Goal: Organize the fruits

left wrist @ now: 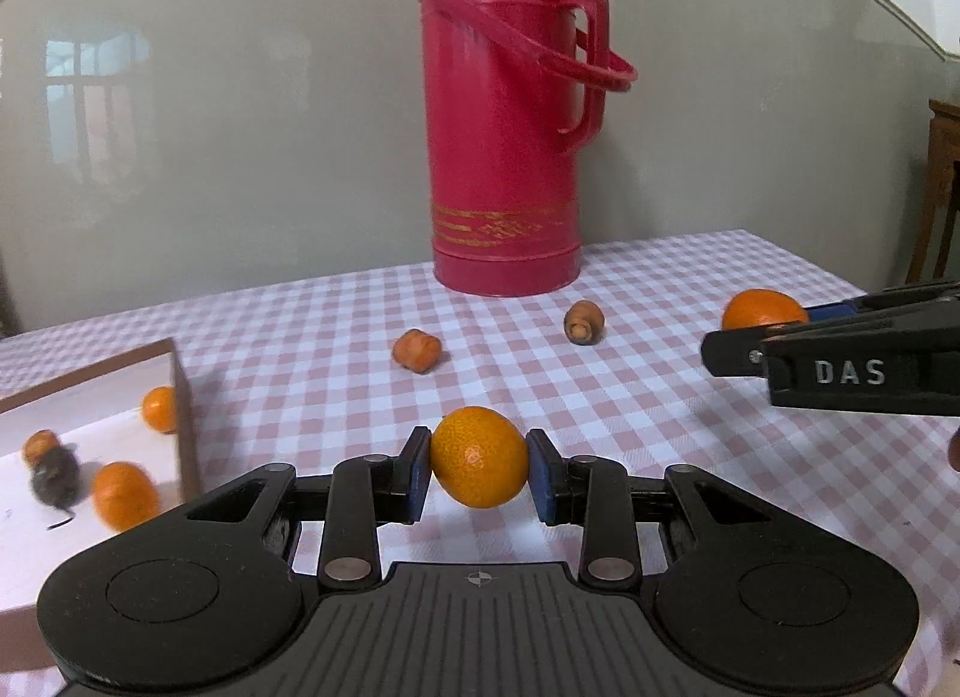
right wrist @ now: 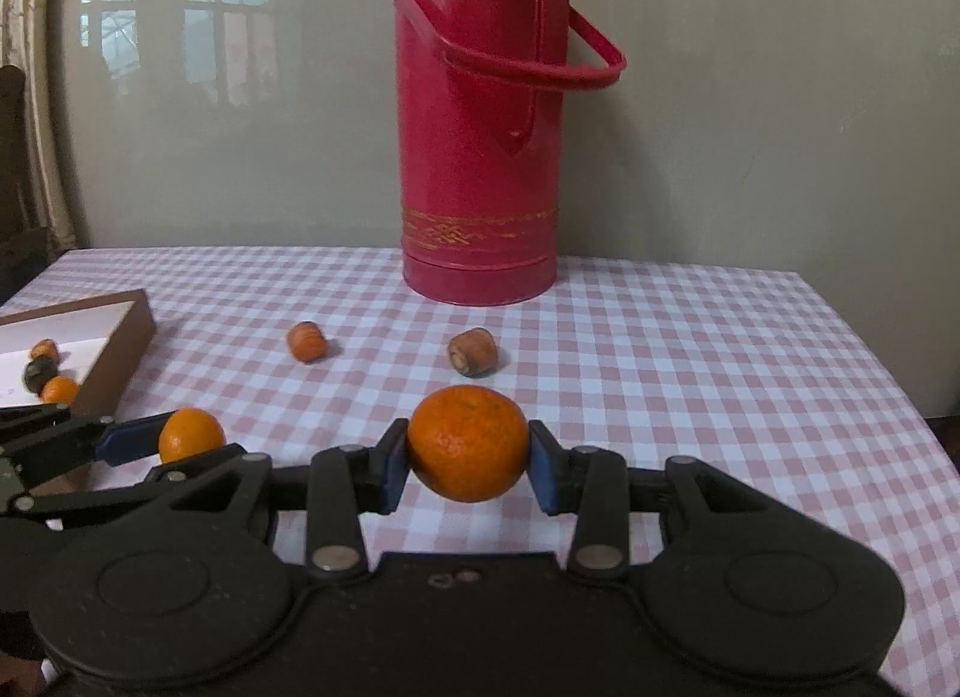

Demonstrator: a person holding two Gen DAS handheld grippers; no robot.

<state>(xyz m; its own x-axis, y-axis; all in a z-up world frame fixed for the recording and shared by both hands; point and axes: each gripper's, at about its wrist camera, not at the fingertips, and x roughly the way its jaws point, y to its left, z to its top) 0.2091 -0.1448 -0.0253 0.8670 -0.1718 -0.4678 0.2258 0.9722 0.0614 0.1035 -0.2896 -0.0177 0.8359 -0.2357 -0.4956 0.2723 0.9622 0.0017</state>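
Observation:
My left gripper (left wrist: 480,472) is shut on a small orange tangerine (left wrist: 480,455) above the checked tablecloth, just right of the brown box (left wrist: 183,415). My right gripper (right wrist: 468,466) is shut on a larger tangerine (right wrist: 468,442); it also shows at the right of the left wrist view (left wrist: 765,308). The left gripper with its tangerine (right wrist: 191,434) shows at the left of the right wrist view. The box (right wrist: 120,349) holds two tangerines (left wrist: 123,494), a small orange piece and a dark fruit (left wrist: 55,475).
A tall red thermos (left wrist: 504,120) stands at the back of the table against the wall. Two small carrot-like pieces lie on the cloth in front of it, one orange (left wrist: 416,350) and one brownish (left wrist: 583,322). The table's right edge (right wrist: 876,361) is near.

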